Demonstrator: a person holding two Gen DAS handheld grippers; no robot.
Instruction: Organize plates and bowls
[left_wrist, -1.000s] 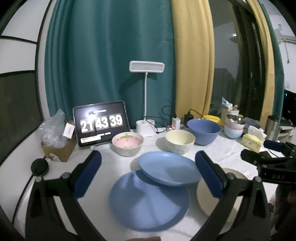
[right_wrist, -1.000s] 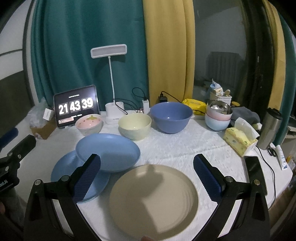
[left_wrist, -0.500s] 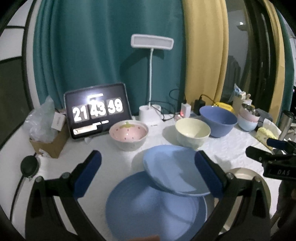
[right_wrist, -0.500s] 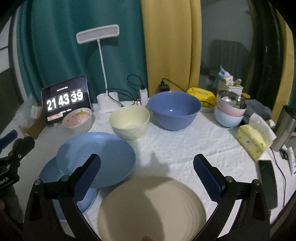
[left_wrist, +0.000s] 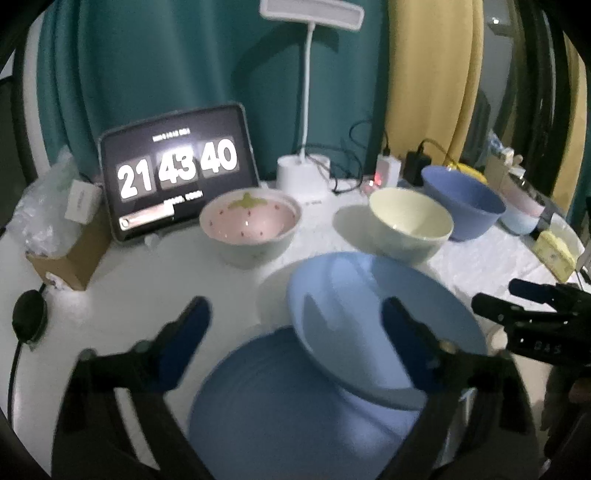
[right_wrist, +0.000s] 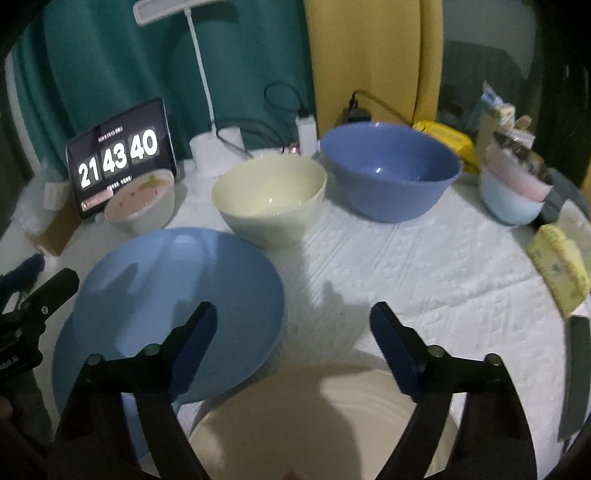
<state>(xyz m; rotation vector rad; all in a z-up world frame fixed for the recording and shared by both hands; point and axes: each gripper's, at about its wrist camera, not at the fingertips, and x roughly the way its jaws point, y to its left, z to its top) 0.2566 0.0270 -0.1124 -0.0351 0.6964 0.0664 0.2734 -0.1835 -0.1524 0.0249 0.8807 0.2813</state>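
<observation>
My left gripper (left_wrist: 295, 332) hovers open over two overlapping plates, its jaws closing with no pad touching anything. The light blue plate (left_wrist: 369, 314) rests tilted on the darker blue plate (left_wrist: 277, 413). My right gripper (right_wrist: 295, 339) is open too, jaws closing, above the far rim of the beige plate (right_wrist: 314, 417); only white cloth shows between its fingers. Behind stand a pink strawberry bowl (left_wrist: 249, 221), a cream bowl (right_wrist: 269, 199) and a big blue bowl (right_wrist: 388, 170). Each gripper shows at the edge of the other's view: the right gripper (left_wrist: 498, 293) and the left gripper (right_wrist: 40, 277).
A tablet clock (left_wrist: 177, 170) and a white desk lamp (left_wrist: 303, 173) with cables line the back. A cardboard box (left_wrist: 70, 251) sits at the left. Stacked pastel bowls (right_wrist: 513, 195), a yellow tissue pack (right_wrist: 561, 269) and a dark phone (right_wrist: 576, 373) lie on the right.
Both grippers have come forward and down toward the plates, which now look larger and closer. Both pairs of jaws have narrowed. The clock reads one second later.
</observation>
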